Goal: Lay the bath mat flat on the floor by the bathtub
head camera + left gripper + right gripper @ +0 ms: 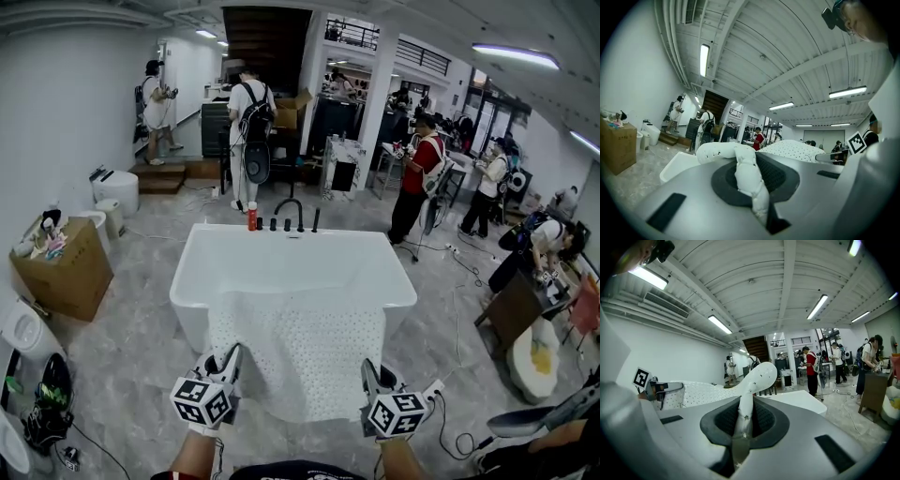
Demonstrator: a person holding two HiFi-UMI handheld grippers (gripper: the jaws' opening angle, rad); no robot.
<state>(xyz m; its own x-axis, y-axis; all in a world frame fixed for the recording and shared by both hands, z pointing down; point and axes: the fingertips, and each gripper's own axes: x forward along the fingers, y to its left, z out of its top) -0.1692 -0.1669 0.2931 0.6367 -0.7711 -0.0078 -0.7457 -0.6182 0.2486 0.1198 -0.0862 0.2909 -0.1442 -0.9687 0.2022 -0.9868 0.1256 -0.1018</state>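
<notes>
A white perforated bath mat [298,352] hangs from the front rim of the white bathtub [225,258] toward me, stretched between both grippers. My left gripper [228,361] is shut on the mat's near left corner, which bunches between its jaws [749,180]. On the near right corner my right gripper [372,377] is shut too, and the mat's edge [743,413] stands pinched in the jaws there. Both grippers hold the mat above the floor in front of the tub.
A cardboard box [61,267] and white toilets [114,190] stand at the left. A black faucet and a red bottle [252,217] sit at the tub's far rim. Several people stand behind and to the right. Cables lie on the grey marble floor [141,375] near my feet.
</notes>
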